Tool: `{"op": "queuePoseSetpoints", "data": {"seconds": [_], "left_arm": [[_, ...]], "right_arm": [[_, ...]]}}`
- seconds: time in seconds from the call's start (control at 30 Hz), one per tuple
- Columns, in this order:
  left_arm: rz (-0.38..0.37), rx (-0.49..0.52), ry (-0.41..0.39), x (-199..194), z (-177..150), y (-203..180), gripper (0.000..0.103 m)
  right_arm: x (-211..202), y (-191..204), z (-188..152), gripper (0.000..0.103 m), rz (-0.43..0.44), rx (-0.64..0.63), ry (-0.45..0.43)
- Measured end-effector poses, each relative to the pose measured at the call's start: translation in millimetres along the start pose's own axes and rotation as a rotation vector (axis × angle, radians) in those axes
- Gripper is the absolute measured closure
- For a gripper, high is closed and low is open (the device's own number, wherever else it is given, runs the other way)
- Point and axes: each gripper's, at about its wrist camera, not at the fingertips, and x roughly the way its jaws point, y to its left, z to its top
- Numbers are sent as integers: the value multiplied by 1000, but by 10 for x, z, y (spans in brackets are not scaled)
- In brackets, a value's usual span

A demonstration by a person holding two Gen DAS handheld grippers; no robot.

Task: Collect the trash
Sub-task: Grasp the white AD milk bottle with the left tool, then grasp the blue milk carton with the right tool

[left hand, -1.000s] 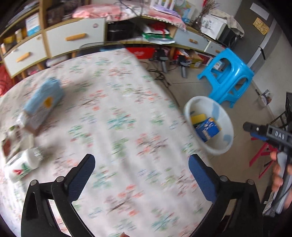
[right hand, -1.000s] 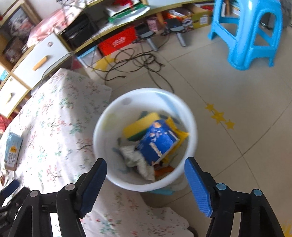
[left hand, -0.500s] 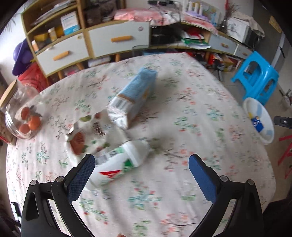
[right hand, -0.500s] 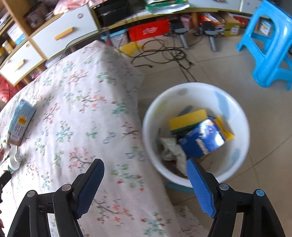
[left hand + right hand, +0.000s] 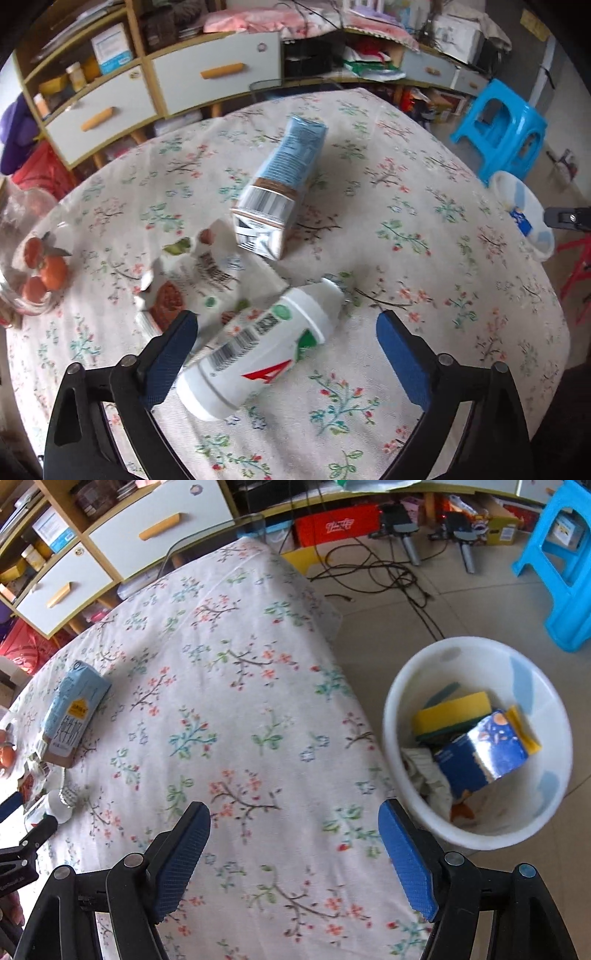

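Left wrist view has your left gripper closing its still-released jaws around the white bottle lying on the tabletop; squeeze off-centre and it may roll away.

A white plastic bottle with a red letter and a barcode lies on its side on the floral tabletop. Just beyond it lie a torn white wrapper and a toppled blue carton. On the floor beside the tabletop, a white bin holds a yellow sponge and a blue box
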Motion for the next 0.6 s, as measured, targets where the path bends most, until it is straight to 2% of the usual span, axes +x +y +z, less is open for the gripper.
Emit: {"op": "queuePoseSetpoints", "data": {"seconds": [0.03,0.17,0.23,0.3,0.4,0.6], "left_arm": [[-6,2,19,20,-5,-28,11],[-35,-43,127,175,-83,-13,35],[-33,-53,136,183,-128,-14,43],[-54,-66,131,133,-146,-5,61],[-104,-116,111,-1,-191,45,62],[-105,-222,47,-370,-314,269,63]], "right_arm": [[7,27,-5,24,1,-1,1],[34,117,-22,24,3,-4,6],[50,165,-31,24,3,-8,9],[71,230,-44,24,2,-16,11],[112,344,-56,23,1,-28,14],[218,670,-60,22,17,-39,15]]}}
